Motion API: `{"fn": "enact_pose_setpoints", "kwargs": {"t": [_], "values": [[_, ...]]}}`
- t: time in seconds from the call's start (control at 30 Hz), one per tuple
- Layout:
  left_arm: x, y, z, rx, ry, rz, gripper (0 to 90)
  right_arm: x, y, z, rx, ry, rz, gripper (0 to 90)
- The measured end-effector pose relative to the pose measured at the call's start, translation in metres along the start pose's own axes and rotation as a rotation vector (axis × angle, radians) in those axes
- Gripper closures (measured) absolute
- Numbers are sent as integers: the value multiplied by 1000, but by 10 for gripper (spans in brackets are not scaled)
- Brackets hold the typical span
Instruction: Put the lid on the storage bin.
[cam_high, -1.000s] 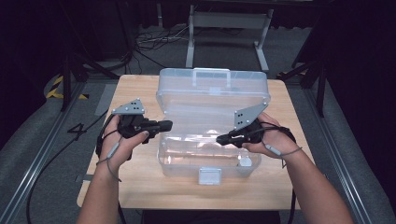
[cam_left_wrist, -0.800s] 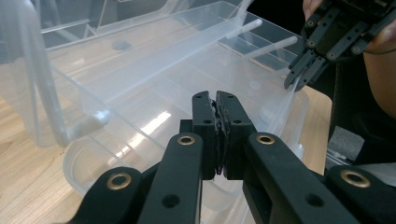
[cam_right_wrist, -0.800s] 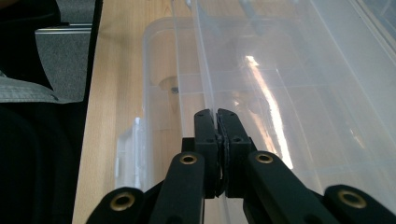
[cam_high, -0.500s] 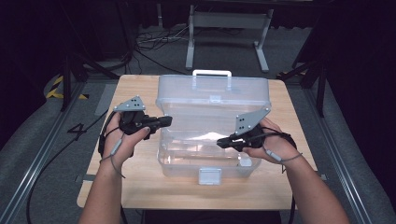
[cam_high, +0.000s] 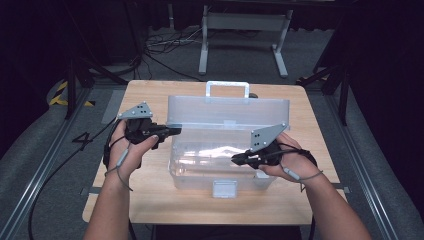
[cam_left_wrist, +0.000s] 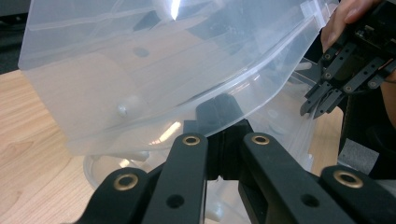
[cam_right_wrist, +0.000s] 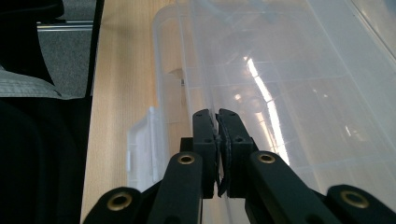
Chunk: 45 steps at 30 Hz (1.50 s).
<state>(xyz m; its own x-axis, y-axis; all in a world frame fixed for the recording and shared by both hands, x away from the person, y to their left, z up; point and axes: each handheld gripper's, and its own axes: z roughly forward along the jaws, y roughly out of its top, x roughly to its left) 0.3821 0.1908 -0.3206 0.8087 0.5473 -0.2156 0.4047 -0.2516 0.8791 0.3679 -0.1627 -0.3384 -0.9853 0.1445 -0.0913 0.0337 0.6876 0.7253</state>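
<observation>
1. left gripper: jaws pressed together with nothing between them. the tips sit against the left end of the clear lid, at its lower edge. whether they bear its weight i cannot tell.
2. right gripper: jaws narrow, all but together, lying along the front right rim of the box base. i cannot tell if they pinch the rim.
3. changed over the last second: the lid shows as a narrower strip from above, and more of the open base is bare. the box itself has kept its place.
4. the box sits mid-table, its handle toward the far edge and its white latch hanging loose toward the near edge.
5. reading: the lid has likely swung further open while the right gripper steadies the base. the opening seems nearly done, and the lid could drop if the left tips slip.
</observation>
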Motion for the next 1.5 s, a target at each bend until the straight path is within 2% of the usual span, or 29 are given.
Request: {"fn": "enact_pose_setpoints", "kwargs": {"t": [0.13, 0.33, 0.47, 0.53, 0.6, 0.8, 1.07, 1.1, 1.23, 1.37, 1.5], "values": [[0, 0, 0, 1, 0, -3, 900, 1, 0, -1, 1, -5, 8, 846], [0, 0, -1, 5, -1, -1, 900, 4, -4, -12, -30, -28, 1, 837], [0, 0, -1, 12, 1, 3, 899, 5, -10, -23, -85, -33, 21, 850], [0, 1, -1, 16, -2, 5, 900, 5, -15, -34, -143, -37, 36, 860], [1, 1, -1, 17, -2, 6, 899, 4, -17, -37, -149, -41, 40, 865], [1, 1, -1, 21, -8, 7, 899, 1, -27, -56, -190, -71, 86, 899], [2, 1, -1, 27, -18, 10, 898, -5, -40, -67, -225, -105, 160, 900], [2, 1, -1, 30, -19, 11, 899, -6, -47, -71, -256, -100, 197, 900], [2, 1, -1, 30, -22, 11, 899, -8, -54, -75, -274, -114, 222, 900], [2, 1, -1, 32, -26, 13, 898, -11, -64, -82, -320, -139, 275, 900], [2, 1, -1, 30, -27, 13, 898, -13, -69, -86, -358, -158, 303, 900]]}}
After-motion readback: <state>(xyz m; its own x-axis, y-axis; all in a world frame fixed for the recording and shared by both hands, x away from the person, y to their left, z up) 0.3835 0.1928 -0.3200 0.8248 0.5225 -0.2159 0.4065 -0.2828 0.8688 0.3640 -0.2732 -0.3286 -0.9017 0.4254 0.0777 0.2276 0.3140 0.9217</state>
